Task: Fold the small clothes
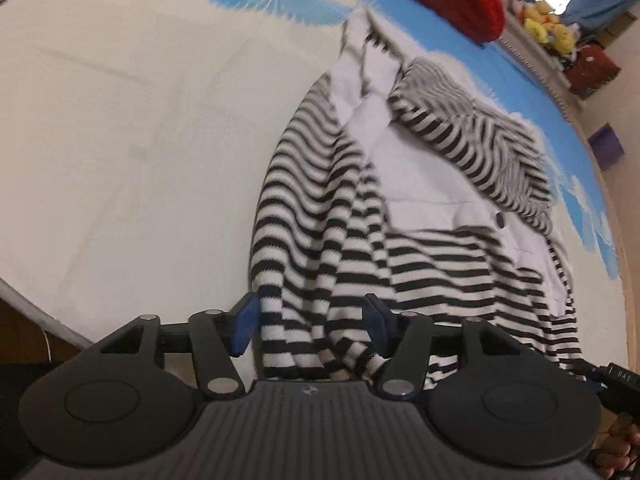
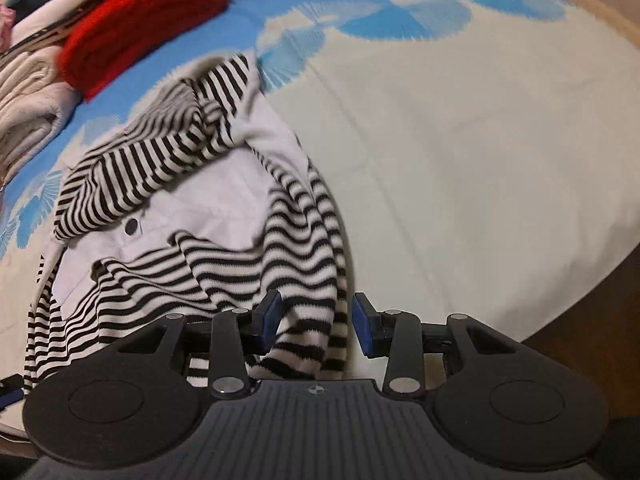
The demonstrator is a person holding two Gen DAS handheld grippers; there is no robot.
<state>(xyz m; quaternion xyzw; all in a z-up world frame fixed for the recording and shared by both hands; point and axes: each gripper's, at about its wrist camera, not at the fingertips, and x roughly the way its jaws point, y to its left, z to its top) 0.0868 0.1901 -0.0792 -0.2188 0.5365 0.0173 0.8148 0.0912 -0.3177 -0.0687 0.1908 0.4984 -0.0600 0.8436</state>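
Observation:
A black-and-white striped garment with white panels and a dark button (image 1: 400, 216) lies crumpled on the bed; it also shows in the right wrist view (image 2: 208, 216). My left gripper (image 1: 310, 330) is open, its blue pads on either side of the garment's near striped edge. My right gripper (image 2: 316, 328) is open too, with a striped sleeve end lying between its fingers. Neither pair of pads presses the cloth.
The bed sheet (image 1: 140, 140) is cream with blue fan prints at the far side. A folded red knit (image 2: 140, 20) and pale folded clothes (image 2: 28, 96) lie at the far edge. The bed's near edge (image 2: 560, 312) drops to dark floor.

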